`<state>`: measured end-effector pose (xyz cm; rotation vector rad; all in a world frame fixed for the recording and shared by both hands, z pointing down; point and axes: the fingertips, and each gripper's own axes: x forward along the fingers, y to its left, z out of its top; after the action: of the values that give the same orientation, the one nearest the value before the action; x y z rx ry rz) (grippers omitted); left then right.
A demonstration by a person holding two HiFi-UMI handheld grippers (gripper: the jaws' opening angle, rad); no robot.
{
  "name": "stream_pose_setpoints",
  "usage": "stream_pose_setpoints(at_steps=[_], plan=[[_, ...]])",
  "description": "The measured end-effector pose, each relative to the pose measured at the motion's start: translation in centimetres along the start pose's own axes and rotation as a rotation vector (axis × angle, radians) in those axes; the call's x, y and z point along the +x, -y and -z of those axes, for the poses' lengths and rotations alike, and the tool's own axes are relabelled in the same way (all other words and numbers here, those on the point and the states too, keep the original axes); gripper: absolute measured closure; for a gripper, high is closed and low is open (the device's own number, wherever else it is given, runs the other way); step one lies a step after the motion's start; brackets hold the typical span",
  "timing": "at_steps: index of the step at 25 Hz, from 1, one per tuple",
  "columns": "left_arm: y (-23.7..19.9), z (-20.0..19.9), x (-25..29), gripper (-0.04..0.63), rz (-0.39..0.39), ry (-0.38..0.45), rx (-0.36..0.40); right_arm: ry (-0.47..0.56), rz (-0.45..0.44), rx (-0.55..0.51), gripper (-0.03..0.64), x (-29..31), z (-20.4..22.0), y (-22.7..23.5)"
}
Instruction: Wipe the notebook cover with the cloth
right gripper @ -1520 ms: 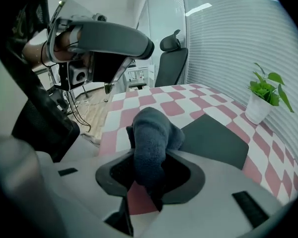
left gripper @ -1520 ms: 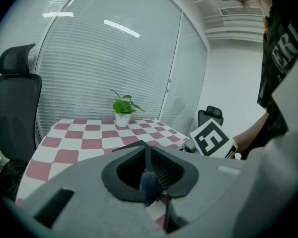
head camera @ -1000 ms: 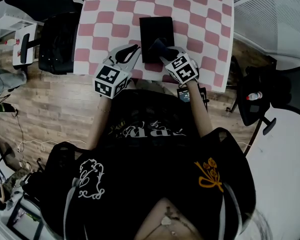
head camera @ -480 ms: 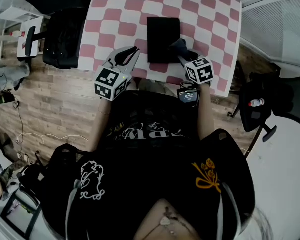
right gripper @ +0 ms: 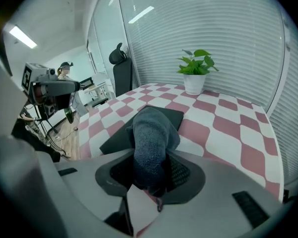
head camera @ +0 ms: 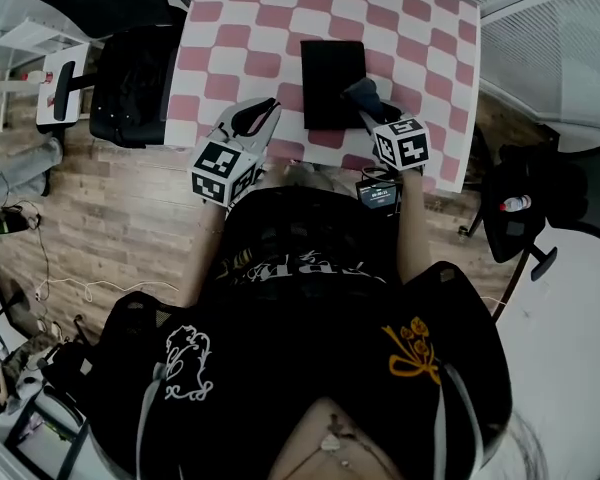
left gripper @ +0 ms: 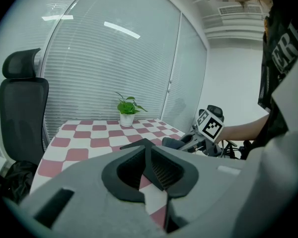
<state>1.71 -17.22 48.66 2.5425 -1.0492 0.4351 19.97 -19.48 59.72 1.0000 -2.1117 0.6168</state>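
One checked desk (head camera: 250, 38) fills the frame's upper centre. Black notebook (head camera: 328, 73) lies flat on it. Left gripper (head camera: 264, 109), jaws together on nothing, sits at the desk's lower edge, left of the notebook. Right gripper (head camera: 370, 108) clamps the grey cloth (head camera: 361, 92) in its jaws; the cloth rests on the notebook's lower right corner.

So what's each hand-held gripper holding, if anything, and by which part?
Right hand-held gripper: the grey cloth, by its near end. Left hand-held gripper: nothing, jaws shut.
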Motion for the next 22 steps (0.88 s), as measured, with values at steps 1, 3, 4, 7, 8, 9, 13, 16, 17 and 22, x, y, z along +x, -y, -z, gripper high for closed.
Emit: stream_pose_setpoints(at_steps=[1,3,4,7,8,9,13,16,17,22], plan=[[-0.1,0.0,-0.4,0.568,0.001,0.004,0.002,0.029,0.002,0.015,0.495,-0.4,-0.8,-0.4],[-0.3,0.0,-1.5,0.568,-0.005,0.013,0.006,0.097,-0.003,0.046,0.495,-1.2,-2.8,-1.5],[-0.3,0.0,-2.1,0.568,-0.009,0.017,0.006,0.130,-0.009,0.060,0.495,-1.7,-3.8,-2.2],[-0.3,0.3,-4.1,0.568,-0.023,0.027,0.008,0.217,-0.033,0.098,0.495,-2.9,-6.4,-4.3],[-0.4,0.3,-4.8,0.568,-0.031,0.034,0.006,0.241,-0.044,0.107,0.495,-3.2,-7.3,-5.2],[-0.6,0.2,-5.6,0.568,-0.040,0.043,0.001,0.262,-0.056,0.108,0.495,-3.5,-8.1,-6.2],[-0.7,0.2,-9.0,0.568,-0.074,0.079,-0.015,0.301,-0.096,0.056,0.495,-4.4,-10.1,-10.6],[-0.1,0.2,-11.3,0.568,-0.082,0.104,-0.023,0.314,-0.119,0.038,0.495,-5.1,-10.5,-13.6],[0.2,0.3,-12.1,0.568,-0.081,0.110,-0.026,0.317,-0.125,0.039,0.495,-5.4,-10.5,-14.5],[2.3,2.5,-15.6,0.568,-0.052,0.113,-0.037,0.313,-0.130,0.055,0.495,-6.8,-8.9,-18.5]])
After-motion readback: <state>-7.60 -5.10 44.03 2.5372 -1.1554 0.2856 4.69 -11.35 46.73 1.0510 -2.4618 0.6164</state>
